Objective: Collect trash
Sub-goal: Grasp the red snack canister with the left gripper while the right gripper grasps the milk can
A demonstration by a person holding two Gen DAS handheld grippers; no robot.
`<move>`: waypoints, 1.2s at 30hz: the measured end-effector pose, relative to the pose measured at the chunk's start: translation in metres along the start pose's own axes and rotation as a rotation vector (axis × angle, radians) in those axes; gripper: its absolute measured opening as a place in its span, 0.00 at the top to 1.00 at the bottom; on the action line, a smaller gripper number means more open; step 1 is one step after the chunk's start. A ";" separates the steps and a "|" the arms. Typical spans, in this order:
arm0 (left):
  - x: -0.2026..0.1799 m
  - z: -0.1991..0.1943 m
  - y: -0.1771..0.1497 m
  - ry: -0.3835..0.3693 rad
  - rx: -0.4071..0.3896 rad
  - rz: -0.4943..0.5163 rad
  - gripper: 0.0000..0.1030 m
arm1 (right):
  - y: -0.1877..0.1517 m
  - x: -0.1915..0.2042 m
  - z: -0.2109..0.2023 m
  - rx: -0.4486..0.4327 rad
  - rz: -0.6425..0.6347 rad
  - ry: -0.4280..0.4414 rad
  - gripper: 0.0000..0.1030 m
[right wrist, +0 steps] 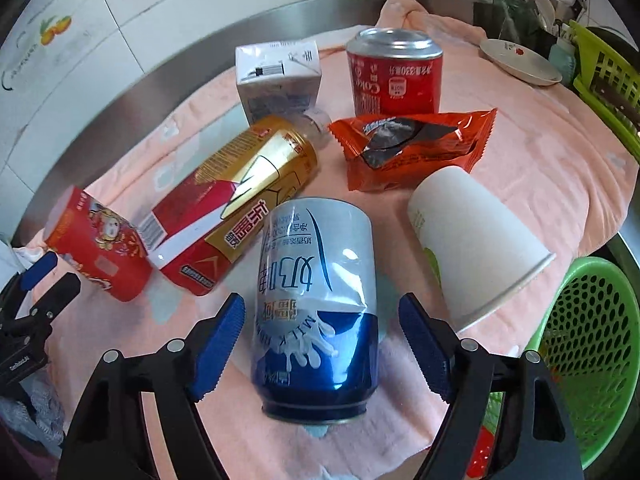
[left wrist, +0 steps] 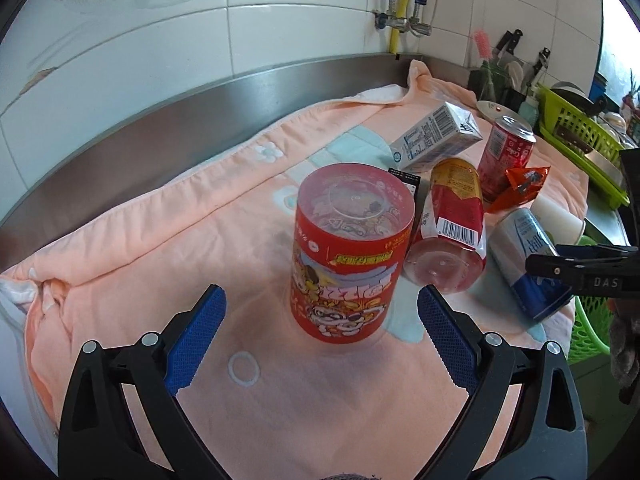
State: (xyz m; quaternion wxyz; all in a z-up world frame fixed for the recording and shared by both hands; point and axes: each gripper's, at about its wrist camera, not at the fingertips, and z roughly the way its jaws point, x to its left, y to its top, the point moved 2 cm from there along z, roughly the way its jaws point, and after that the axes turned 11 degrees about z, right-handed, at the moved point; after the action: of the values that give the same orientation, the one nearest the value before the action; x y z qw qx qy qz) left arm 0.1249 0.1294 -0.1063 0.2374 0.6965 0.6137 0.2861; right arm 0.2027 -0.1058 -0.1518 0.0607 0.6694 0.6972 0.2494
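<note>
Approach step, nothing gripped yet. Right gripper (right wrist: 320,340) jaws wide, straddling blue milk can (right wrist: 316,304) lying on towel-covered counter (right wrist: 540,168), pads clear. Left gripper (left wrist: 320,332) jaws wide before red tub (left wrist: 348,252). Next: close, carry to green basket (right wrist: 592,360).

"MILK" on the blue-and-silver can (right wrist: 316,312) — "Coke" on the red can (right wrist: 394,76).

right gripper (right wrist: 320,332) fingers spread either side of a blue-and-silver milk can (right wrist: 316,308) not pinching it, white paper cup (right wrist: 472,240) tipped over just beside, green basket (right wrist: 588,360) off right, all on a pink towel (right wrist: 540,168)
</note>
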 end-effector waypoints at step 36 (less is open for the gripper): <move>0.000 0.026 0.012 -0.121 -0.039 0.037 0.33 | -0.016 -0.005 -0.050 -0.081 0.092 0.002 0.38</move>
State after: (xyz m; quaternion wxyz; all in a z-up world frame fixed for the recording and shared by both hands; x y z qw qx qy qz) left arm 0.1516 0.1279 -0.1172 0.2823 0.7191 0.5794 0.2598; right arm 0.1675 -0.1240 -0.1168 0.0757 0.6975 0.6550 0.2805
